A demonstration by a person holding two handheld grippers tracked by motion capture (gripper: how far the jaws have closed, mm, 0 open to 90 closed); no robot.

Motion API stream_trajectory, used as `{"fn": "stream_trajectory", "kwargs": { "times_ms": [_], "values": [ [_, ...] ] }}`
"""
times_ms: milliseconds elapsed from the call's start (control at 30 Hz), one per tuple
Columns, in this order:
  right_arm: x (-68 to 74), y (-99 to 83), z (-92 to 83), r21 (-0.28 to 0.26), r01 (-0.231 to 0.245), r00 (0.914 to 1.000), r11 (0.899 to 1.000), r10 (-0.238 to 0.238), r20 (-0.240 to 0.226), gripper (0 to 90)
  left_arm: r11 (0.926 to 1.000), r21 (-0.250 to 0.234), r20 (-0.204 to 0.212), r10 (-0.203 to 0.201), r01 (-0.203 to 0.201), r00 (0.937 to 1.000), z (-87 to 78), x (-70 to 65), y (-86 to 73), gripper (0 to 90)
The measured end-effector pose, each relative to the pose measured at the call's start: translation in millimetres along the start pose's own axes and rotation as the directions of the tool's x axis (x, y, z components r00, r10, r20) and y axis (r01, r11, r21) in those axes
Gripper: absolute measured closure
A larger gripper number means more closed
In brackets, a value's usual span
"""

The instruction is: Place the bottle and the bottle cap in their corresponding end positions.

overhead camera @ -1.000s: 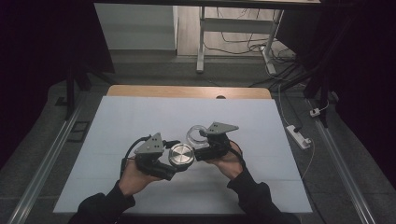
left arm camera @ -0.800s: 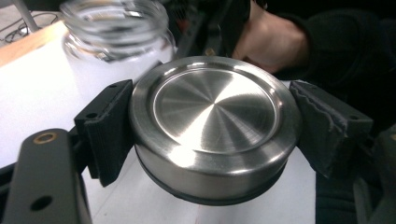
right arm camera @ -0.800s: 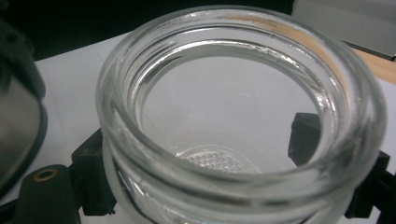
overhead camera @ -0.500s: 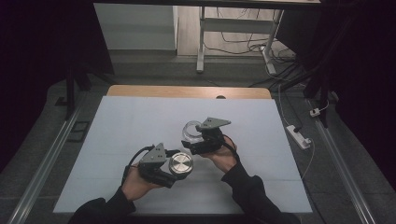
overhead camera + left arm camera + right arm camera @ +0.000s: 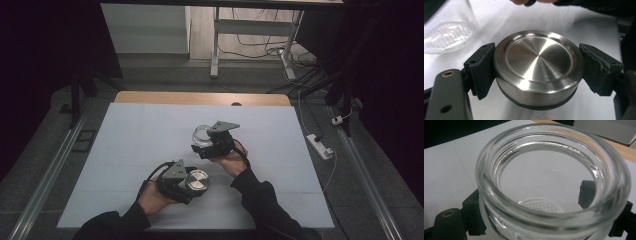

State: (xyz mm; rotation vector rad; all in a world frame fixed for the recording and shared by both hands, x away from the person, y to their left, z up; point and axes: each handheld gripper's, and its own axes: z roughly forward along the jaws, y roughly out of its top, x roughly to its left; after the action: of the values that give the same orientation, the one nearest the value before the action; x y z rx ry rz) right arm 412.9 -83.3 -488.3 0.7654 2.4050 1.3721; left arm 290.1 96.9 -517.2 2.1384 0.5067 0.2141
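Steel lid (image 5: 537,67) clamped by its rim in left gripper (image 5: 186,184), low near table (image 5: 125,130) front; open glass jar (image 5: 551,180) gripped upright in right gripper (image 5: 207,147) just beyond, mouth clear.

The lid (image 5: 537,67) is brushed silver steel with fine concentric rings on its top and a thin black band round its lower edge. The jar (image 5: 551,182) is clear, colourless glass — its base carries a pattern of small raised dots. Both sets of tongs (image 5: 192,182) (image 5: 205,145) are black, each topped by a grey plate. The counter (image 5: 125,135) is pale grey-white — a light wooden strip runs along its far edge.
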Motion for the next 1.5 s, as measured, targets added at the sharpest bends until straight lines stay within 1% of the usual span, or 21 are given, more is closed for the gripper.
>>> {"fn": "stream_trajectory", "kwargs": {
  "times_ms": [133,267,367,467,567,633,667,700,733,800,867,933,1000,1100,1200,1233,1300,1367,1433,1467,1500],
  "values": [
    [-3.8,-2.6,9.9,0.014,-0.004,1.0000,1.000,0.004,0.008,14.8,0.9995,0.031,-0.002,0.005,-0.005,1.0000,11.0,0.5,-1.2,19.6],
    [-7.2,-5.2,17.5,0.028,-0.008,0.9998,1.000,0.008,0.017,14.7,0.9984,0.056,-0.016,0.011,-0.010,0.9998,16.6,1.2,-2.0,19.6],
    [-9.1,-6.9,22.3,0.031,-0.011,0.9996,0.999,0.010,0.026,14.7,0.9978,0.066,-0.026,-0.001,0.002,0.9997,19.0,3.8,-3.4,19.6],
    [-10.4,-8.3,25.2,0.037,-0.010,0.9994,0.999,0.009,0.032,14.7,0.9958,0.091,-0.039,-0.006,0.010,0.9992,22.3,7.1,-4.9,19.5],
    [-11.7,-9.4,26.6,0.036,-0.012,0.9992,0.999,0.011,0.037,14.7,0.9948,0.101,-0.041,-0.012,0.016,0.9991,25.1,8.5,-5.5,19.5],
    [-13.7,-11.5,29.3,0.036,-0.013,0.9991,0.999,0.012,0.040,14.7,0.9935,0.113,-0.047,-0.010,0.015,0.9988,27.6,9.4,-5.7,19.5],
    [-14.0,-12.2,30.2,0.036,-0.018,0.9991,0.999,0.017,0.040,14.7,0.9915,0.130,-0.047,-0.005,0.011,0.9989,30.3,10.4,-6.0,19.5],
    [-14.5,-13.0,31.3,0.038,-0.015,0.9990,0.999,0.014,0.043,14.7,0.9910,0.133,-0.049,-0.013,0.019,0.9987,32.0,10.2,-6.1,19.4],
    [-14.5,-13.8,32.3,0.040,-0.015,0.9988,0.999,0.014,0.047,14.7,0.9893,0.146,-0.050,-0.003,0.011,0.9987,32.1,10.8,-5.7,19.4],
    [-15.4,-15.4,33.5,0.031,-0.008,0.9990,0.999,0.007,0.045,14.7,0.9883,0.152,-0.049,-0.005,0.012,0.9988,32.7,10.6,-5.6,19.4],
    [-15.5,-15.2,33.6,0.031,-0.012,0.9989,0.999,0.010,0.046,14.6,0.9853,0.170,-0.051,-0.007,0.016,0.9987,34.2,10.5,-5.7,19.3],
    [-14.9,-15.9,34.0,0.031,0.005,0.9988,0.999,-0.006,0.049,14.5,0.9824,0.187,-0.050,0.001,0.009,0.9987,35.4,10.3,-5.6,19.2],
    [-11.6,-15.8,34.6,0.048,0.046,0.9971,0.998,-0.049,0.057,14.4,0.9821,0.188,-0.051,0.001,0.009,0.9987,35.5,10.3,-5.6,19.2],
    [-12.6,-15.7,34.5,0.059,0.026,0.9983,0.998,-0.029,0.051,14.1,0.9819,0.189,-0.051,-0.003,0.013,0.9987,35.6,10.5,-5.6,19.0],
    [-11.7,-15.6,35.0,0.067,0.017,0.9980,0.998,-0.021,0.059,13.7,0.9810,0.194,-0.053,0.001,0.010,0.9986,35.9,10.0,-5.4,18.3],
    [-11.5,-15.5,35.3,0.075,0.012,0.9981,0.997,-0.017,0.059,12.0,0.9810,0.194,-0.054,0.001,0.010,0.9985,36.0,9.8,-5.4,17.6],
    [-11.5,-16.0,37.0,0.103,0.006,0.9993,0.995,-0.010,0.037,6.1,0.9808,0.195,-0.051,0.003,0.007,0.9987,36.0,9.8,-5.4,14.0],
    [-11.0,-17.7,37.1,0.115,0.015,0.9992,0.993,-0.019,0.035,5.2,0.9819,0.189,-0.041,0.004,0.004,0.9991,35.1,10.3,-5.6,11.5],
    [-10.8,-18.5,36.1,0.119,0.011,0.9993,0.993,-0.015,0.034,3.3,0.9833,0.182,-0.036,-0.005,0.011,0.9994,34.0,11.1,-5.9,9.2],
    [-11.1,-18.5,35.3,0.120,0.010,0.9996,0.993,-0.014,0.025,1.9,0.9840,0.177,-0.032,-0.011,0.017,0.9994,33.1,11.9,-6.2,8.3],
    [-10.9,-18.4,33.8,0.120,0.008,0.9998,0.993,-0.010,0.019,1.5,0.9861,0.162,-0.035,-0.033,0.038,0.9989,33.0,11.8,-6.7,7.2]
  ]
}}
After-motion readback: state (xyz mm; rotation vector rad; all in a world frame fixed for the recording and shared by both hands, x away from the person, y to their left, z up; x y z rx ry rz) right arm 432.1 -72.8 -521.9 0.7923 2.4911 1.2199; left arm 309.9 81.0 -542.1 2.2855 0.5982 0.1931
